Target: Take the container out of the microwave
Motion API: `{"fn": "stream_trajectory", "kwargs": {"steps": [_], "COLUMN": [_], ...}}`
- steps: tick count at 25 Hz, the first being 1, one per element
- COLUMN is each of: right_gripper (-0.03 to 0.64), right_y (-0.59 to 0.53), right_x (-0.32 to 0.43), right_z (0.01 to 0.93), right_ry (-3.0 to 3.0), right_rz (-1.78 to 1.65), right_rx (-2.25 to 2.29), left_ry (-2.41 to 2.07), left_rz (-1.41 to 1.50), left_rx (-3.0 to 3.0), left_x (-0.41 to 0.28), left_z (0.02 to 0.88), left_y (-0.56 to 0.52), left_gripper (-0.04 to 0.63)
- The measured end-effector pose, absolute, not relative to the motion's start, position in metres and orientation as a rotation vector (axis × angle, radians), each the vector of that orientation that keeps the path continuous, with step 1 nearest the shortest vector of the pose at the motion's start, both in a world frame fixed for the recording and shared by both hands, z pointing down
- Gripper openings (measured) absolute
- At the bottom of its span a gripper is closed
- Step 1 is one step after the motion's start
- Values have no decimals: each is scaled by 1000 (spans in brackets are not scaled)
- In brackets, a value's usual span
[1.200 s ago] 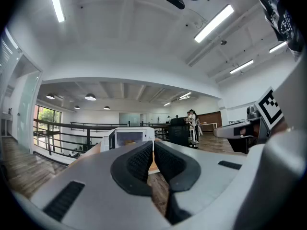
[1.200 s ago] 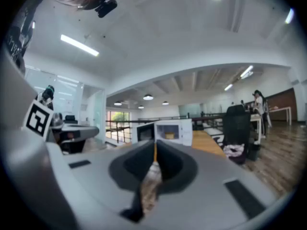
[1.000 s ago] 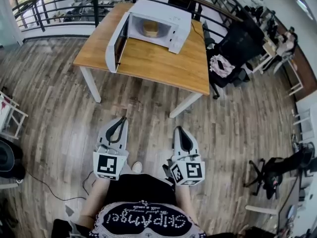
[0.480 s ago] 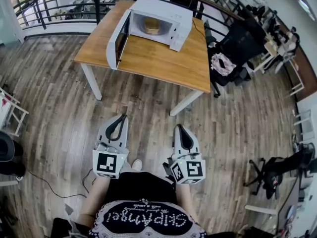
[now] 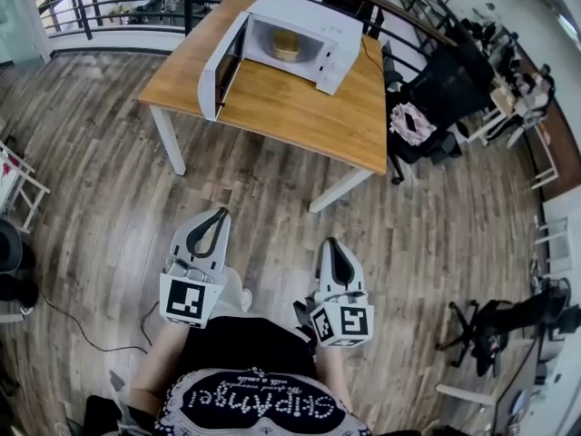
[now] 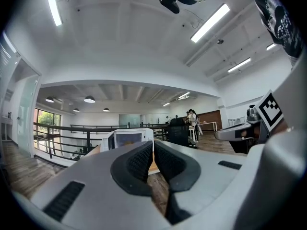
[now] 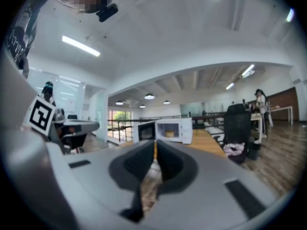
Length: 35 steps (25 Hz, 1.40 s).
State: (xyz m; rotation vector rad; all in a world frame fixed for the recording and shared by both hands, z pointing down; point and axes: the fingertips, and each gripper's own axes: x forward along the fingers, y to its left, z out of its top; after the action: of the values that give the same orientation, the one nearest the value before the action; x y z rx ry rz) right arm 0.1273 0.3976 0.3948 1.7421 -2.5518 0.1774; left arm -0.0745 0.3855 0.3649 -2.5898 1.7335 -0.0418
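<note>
Although the microwave (image 5: 292, 36) door stands open, the container (image 5: 285, 49) sits inside it, on the table (image 5: 300, 121), well apart from the person. The left gripper (image 5: 219, 214) and right gripper (image 5: 332, 243) have their jaws together and empty, so approach, grasp and removal are left.

Black top (image 5: 259, 402) w/ white studded lettering. 1 white shoe (image 5: 243, 300). 2 pale grey shells: left gripper (image 5: 221, 213) & right gripper (image 5: 331, 242), black ribbed pads, each w/ black-&-white marker cube (image 5: 186, 300) at near end.
</note>
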Motion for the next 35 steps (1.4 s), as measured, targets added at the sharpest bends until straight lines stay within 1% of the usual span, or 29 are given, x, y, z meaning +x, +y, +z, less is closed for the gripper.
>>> {"fn": "stream_trajectory", "kwargs": {"steps": [7, 13, 24, 35], "right_gripper": [40, 40, 40, 40], "right_y": [381, 336, 240, 202], "right_x": [125, 120, 90, 75], "right_z": [404, 407, 394, 395], "right_ry": [-2550, -2522, -2496, -2455], "right_rz": [226, 245, 279, 280], "right_rx": [1736, 1756, 1792, 1850], "left_ry": [1740, 1742, 1640, 1620], "left_rz": [-62, -53, -20, -30], "left_rx": [-2607, -2637, -2699, -2732], "left_x": [-80, -88, -101, -129], "left_z": [375, 381, 361, 369], "left_y": [368, 318, 212, 169], "left_gripper": [36, 37, 35, 35]}}
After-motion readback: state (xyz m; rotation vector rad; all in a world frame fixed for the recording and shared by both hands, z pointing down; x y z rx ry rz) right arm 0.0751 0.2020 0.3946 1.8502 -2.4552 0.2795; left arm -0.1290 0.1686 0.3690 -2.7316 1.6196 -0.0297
